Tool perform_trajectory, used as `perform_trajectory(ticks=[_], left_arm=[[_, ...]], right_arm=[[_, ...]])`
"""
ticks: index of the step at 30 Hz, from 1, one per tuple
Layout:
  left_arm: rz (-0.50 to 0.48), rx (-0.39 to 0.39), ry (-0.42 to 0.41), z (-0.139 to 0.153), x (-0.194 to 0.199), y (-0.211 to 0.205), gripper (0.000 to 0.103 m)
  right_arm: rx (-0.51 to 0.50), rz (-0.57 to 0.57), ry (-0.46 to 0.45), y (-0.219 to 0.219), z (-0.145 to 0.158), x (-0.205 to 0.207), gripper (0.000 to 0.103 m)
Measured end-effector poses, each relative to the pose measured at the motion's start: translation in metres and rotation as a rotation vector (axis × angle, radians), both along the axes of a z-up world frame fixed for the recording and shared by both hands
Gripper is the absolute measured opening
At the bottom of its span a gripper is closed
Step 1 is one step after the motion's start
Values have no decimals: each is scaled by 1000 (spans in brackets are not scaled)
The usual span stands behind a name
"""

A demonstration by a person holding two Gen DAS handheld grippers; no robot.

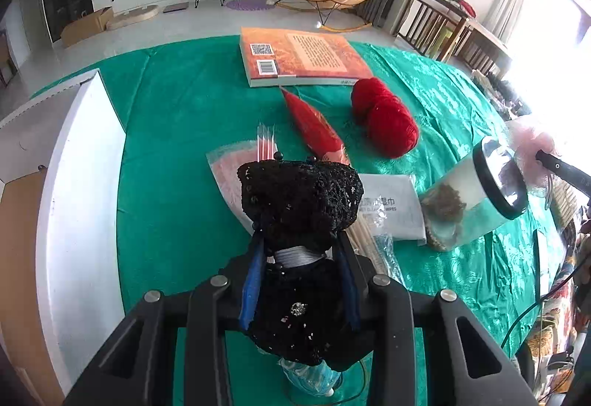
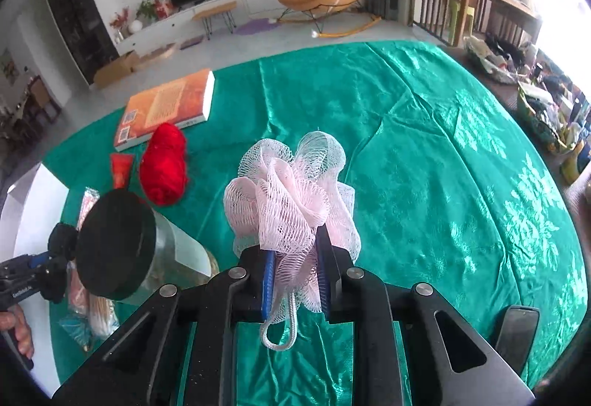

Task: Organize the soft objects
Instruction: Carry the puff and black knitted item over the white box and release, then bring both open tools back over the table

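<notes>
In the left wrist view my left gripper (image 1: 301,241) is shut on a black sequined fabric piece (image 1: 299,195), held above the green tablecloth (image 1: 177,103). The right wrist view shows my right gripper (image 2: 295,251) shut on a pink mesh bath pouf (image 2: 291,191), its white cord loop hanging below the fingers. Two red yarn balls (image 1: 384,121) lie on the cloth ahead of the left gripper, also seen as red yarn (image 2: 164,166) to the left of the pouf. The pouf (image 1: 532,143) shows faintly at the left view's right edge.
An orange book (image 1: 303,55) lies at the far side. A red packet (image 1: 314,125), a wipes pack (image 1: 391,206), wooden sticks and a clear black-lidded jar (image 1: 476,199) on its side crowd the middle. A white box (image 1: 74,184) stands at the left.
</notes>
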State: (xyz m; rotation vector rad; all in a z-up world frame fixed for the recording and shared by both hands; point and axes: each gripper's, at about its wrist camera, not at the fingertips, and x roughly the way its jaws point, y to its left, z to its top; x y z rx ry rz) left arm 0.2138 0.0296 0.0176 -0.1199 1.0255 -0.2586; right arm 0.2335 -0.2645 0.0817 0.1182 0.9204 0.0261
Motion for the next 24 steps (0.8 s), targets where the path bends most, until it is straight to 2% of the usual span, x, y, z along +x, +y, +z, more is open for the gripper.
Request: perform_trajectory(ticks=[4,7,11,15,16,18,19,20,22,24], left_arm=[[13,-102,-83,45,-25,27,36],[42,-129,-132,73,-54,63,36],[146,-82,-166,96,-102,137,36],[313,72,-169,99,-150,215,37],[355,119,-160,96,-160,231,41],[419,172,-128,86,-174,257,66],[448,180,-123,81,-180,268,90],[476,184,-130,77,-186,276,98],[518,192,-137,71,-194,285,98],[534,180,-148,69,-197,283,98]], right_arm=[[4,79,-63,35,52,-9,21],[28,181,-78,86,76,-25,21],[179,345,-60,175,86,-53,21],[341,531,-12,279,84,-82,21],[364,577,1,305,82,-90,22],[407,663,38,353,74,-105,30],[429,694,66,372,68,-111,48],[464,727,101,389,61,-115,75],[494,753,136,410,52,-120,76],[468,761,120,414,48,-125,76]])
